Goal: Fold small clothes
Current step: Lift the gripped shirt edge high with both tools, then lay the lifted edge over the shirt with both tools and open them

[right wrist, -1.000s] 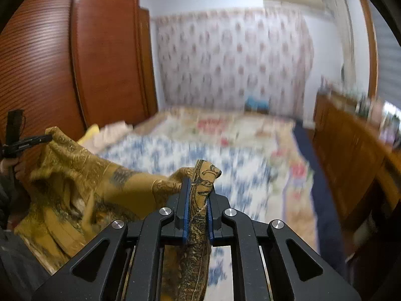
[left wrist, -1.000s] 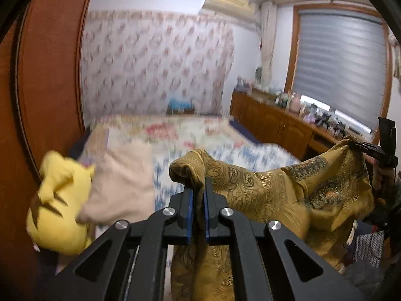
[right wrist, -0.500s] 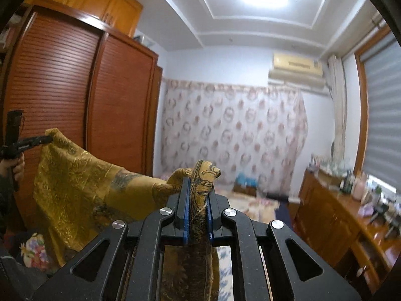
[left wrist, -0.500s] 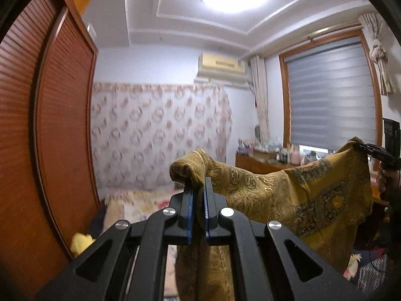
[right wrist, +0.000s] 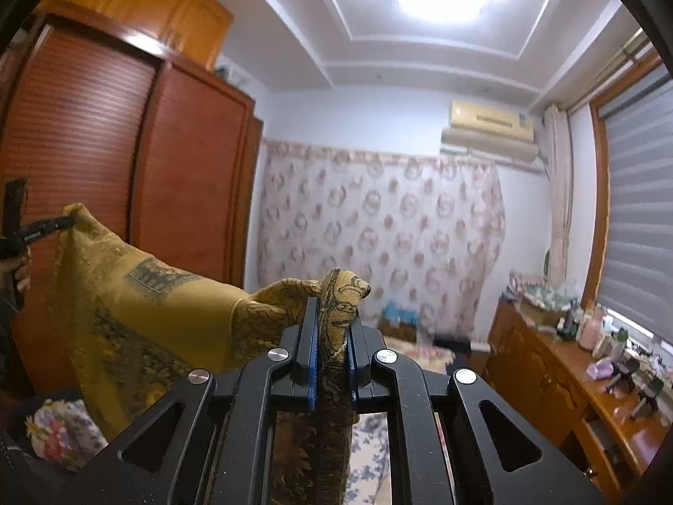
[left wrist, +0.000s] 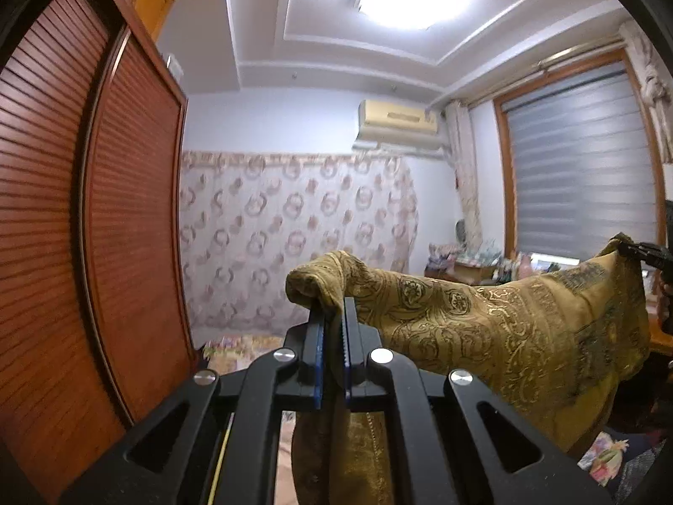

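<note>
Left wrist view
Left gripper: my fingers are clamped narrow on a bunched corner of the cloth.
Cloth: mustard-gold, patterned, held up in the air; it spans to the right, where my right gripper pinches the far corner.
Background: wardrobe at left, curtain ahead, window blind at right.

Right wrist view
Right gripper: my fingers are closed narrow on a cloth corner, its edge poking above them.
Cloth: stretches left to my left gripper, which holds the other corner.
Background: dresser at right, air conditioner above the curtain.
</note>
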A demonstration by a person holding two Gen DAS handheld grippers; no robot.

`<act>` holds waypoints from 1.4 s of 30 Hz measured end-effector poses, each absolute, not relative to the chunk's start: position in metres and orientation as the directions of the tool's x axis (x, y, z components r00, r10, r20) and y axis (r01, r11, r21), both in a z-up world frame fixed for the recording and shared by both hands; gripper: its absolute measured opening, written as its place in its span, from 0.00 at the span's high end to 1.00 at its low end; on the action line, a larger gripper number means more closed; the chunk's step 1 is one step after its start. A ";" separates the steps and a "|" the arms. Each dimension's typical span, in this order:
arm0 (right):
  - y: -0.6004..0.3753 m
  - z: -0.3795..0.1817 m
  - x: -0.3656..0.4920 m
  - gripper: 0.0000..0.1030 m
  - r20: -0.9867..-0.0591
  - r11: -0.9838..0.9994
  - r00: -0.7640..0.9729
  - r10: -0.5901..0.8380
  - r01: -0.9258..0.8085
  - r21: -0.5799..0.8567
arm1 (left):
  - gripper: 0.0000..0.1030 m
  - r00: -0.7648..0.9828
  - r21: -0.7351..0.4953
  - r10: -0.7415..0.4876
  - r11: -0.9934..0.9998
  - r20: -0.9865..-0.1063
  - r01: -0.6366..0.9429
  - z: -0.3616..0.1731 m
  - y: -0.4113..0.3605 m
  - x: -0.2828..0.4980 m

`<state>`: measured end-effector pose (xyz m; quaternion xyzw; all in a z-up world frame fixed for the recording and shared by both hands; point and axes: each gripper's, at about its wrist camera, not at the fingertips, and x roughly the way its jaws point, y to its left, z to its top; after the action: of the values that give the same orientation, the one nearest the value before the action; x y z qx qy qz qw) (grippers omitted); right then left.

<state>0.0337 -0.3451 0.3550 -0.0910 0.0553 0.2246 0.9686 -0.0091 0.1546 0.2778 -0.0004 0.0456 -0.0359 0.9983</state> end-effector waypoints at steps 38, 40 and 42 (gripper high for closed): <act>-0.266 0.040 0.410 0.91 -0.680 0.903 0.695 0.232 -0.414 -0.115 | 0.89 0.783 0.089 0.091 0.995 -0.615 -0.046 0.017 0.154 0.301; -0.266 0.034 0.414 0.91 -0.692 0.905 0.685 0.228 -0.412 -0.109 | 0.83 0.771 0.089 0.091 0.995 -0.630 -0.045 0.014 0.154 0.304; -0.266 0.030 0.419 0.84 -0.704 0.907 0.672 0.231 -0.411 -0.095 | 0.72 0.764 0.057 0.057 0.998 -0.642 -0.026 0.011 0.157 0.301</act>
<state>0.4192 -0.2660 0.0297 -0.1236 0.3644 0.1771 0.9059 0.3010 0.1568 0.0113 0.0223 0.3427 0.0221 0.9389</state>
